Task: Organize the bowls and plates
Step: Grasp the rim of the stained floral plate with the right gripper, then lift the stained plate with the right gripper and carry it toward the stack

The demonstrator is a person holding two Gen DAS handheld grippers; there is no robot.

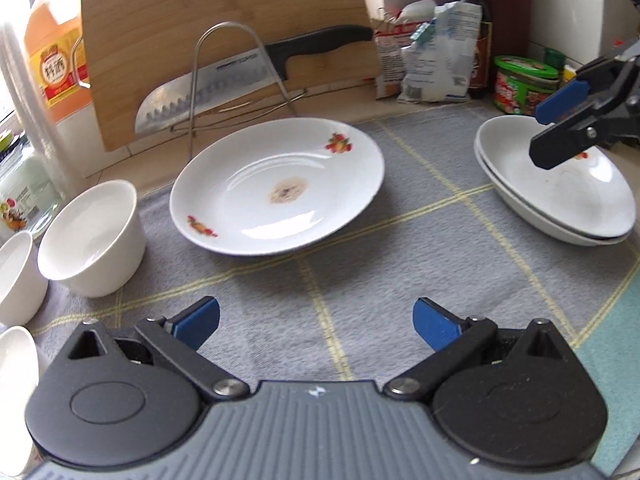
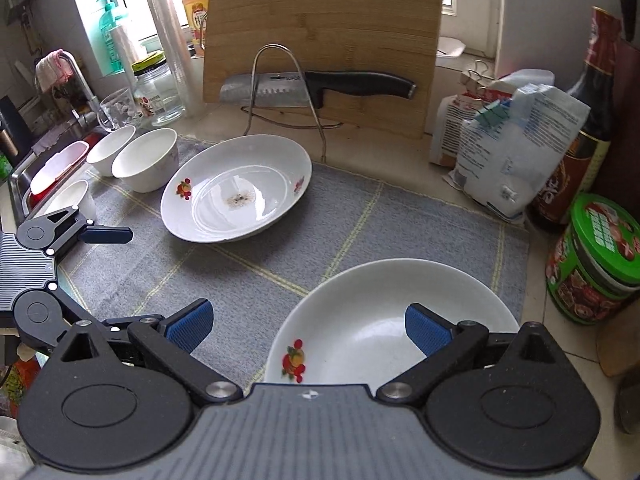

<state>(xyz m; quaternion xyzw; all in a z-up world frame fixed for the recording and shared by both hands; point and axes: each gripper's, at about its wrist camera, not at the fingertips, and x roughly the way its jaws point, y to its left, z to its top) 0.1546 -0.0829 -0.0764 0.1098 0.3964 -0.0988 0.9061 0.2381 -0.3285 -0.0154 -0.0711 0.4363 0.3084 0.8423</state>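
A white plate with fruit prints and a brown stain [image 1: 276, 186] lies on the grey mat, also in the right wrist view [image 2: 236, 188]. Two stacked white plates [image 1: 556, 184] sit at the right, and they show close in the right wrist view [image 2: 384, 324]. Several white bowls [image 1: 92, 236] stand at the left, also in the right wrist view [image 2: 146, 160]. My left gripper [image 1: 316, 326] is open and empty above the mat, short of the stained plate. My right gripper [image 2: 308, 330] is open over the near rim of the stacked plates and holds nothing.
A bamboo cutting board [image 1: 224, 40] leans at the back with a knife [image 1: 248, 76] in a wire rack [image 1: 236, 76]. Bags [image 2: 508, 140], a sauce bottle [image 2: 588, 120] and a green tub [image 2: 596, 260] stand at the right. A sink [image 2: 48, 168] and jars are at the left.
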